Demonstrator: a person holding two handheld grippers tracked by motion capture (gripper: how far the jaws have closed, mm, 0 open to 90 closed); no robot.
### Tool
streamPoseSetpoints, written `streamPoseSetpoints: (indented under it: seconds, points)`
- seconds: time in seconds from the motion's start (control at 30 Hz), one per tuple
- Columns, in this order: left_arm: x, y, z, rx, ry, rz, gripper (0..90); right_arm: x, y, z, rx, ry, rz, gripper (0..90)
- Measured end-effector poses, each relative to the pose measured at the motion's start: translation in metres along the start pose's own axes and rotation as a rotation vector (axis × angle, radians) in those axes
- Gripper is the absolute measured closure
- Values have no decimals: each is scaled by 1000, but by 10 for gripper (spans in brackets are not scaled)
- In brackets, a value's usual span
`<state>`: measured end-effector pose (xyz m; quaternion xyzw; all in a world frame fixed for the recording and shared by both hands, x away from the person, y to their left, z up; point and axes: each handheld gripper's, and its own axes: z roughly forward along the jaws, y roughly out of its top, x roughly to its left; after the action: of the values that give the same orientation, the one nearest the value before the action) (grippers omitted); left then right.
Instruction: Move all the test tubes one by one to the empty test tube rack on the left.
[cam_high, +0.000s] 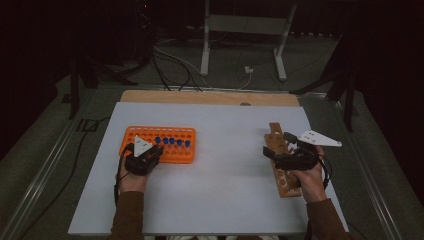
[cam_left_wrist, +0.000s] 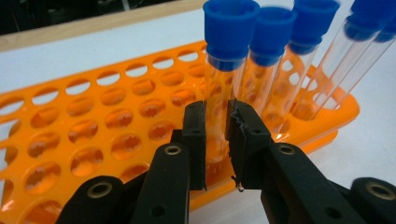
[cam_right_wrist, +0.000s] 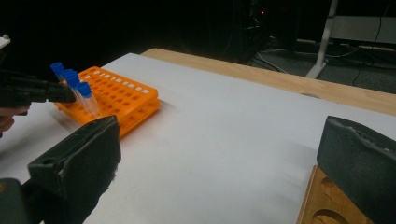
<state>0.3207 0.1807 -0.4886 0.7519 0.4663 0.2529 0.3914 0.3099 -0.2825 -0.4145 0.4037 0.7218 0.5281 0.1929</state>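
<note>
An orange test-tube rack (cam_high: 175, 152) lies on the left of the white table top. Several clear tubes with blue caps (cam_high: 172, 141) stand in a row in it. My left gripper (cam_left_wrist: 217, 126) is shut on the nearest tube (cam_left_wrist: 229, 32), its jaws pressing on the glass just above the rack (cam_left_wrist: 93, 126). From above, that gripper (cam_high: 156, 149) sits at the rack's near edge. A wooden rack (cam_high: 281, 175) with round holes lies on the right. My right gripper (cam_high: 279, 144) hovers over its far half, open and holding nothing. Its jaws stand wide apart around (cam_right_wrist: 224, 158), with the wooden rack (cam_right_wrist: 327, 200) below.
The white board (cam_high: 225, 175) lies on a wooden table whose far edge (cam_high: 210, 97) shows. Cables and a metal stand (cam_high: 245, 35) are on the floor beyond. The right gripper view shows the orange rack (cam_right_wrist: 121, 100) and the left gripper (cam_right_wrist: 37, 91) far off.
</note>
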Motion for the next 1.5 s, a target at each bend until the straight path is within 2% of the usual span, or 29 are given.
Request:
streamPoseSetpoints:
  seconds: [0.03, 0.07, 0.3, 0.37, 0.53, 0.67, 0.8, 0.97, 1.07, 1.17, 1.27, 1.4, 1.5]
  points:
    - [-1, -1, 2, 18, 4, 10, 786, 0, 0, 0, 0, 1, 0, 0]
    - [-2, -2, 3, 14, 6, 10, 786, 0, 0, 0, 2, 2, -1, 0]
    - [2, -3, 2, 9, -11, -26, 782, 0, -2, 1, 7, 0, -1, 0]
    - [1, -2, 2, 10, 0, -26, 771, -1, -2, 0, 10, -2, -5, 0]
    - [3, -1, -4, -6, 11, -52, 656, -3, -1, -2, 6, -8, -10, 0]
    - [8, 1, -14, -13, 0, -108, 573, -5, -6, -6, 8, -12, -7, 0]
    - [11, 3, -29, -67, -23, -125, 514, -7, -13, -11, 11, -25, -4, 0]
    - [16, 2, -53, -200, -81, -134, 441, -9, -26, -18, -6, -37, 5, 0]
    - [15, -1, -63, -243, -64, -131, 366, -9, -34, -21, -12, -39, 7, 0]
    - [13, -6, -70, -271, -40, -126, 287, -10, -41, -24, -25, -44, 12, 0]
    - [12, -9, -75, -295, -30, -134, 189, -10, -43, -30, -64, -52, 12, 0]
    - [10, -10, -81, -301, -25, -116, 91, -9, -43, -37, -89, -72, -6, 0]
    - [8, -10, -85, -303, -25, -107, 18, -9, -44, -41, -101, -67, -10, 0]
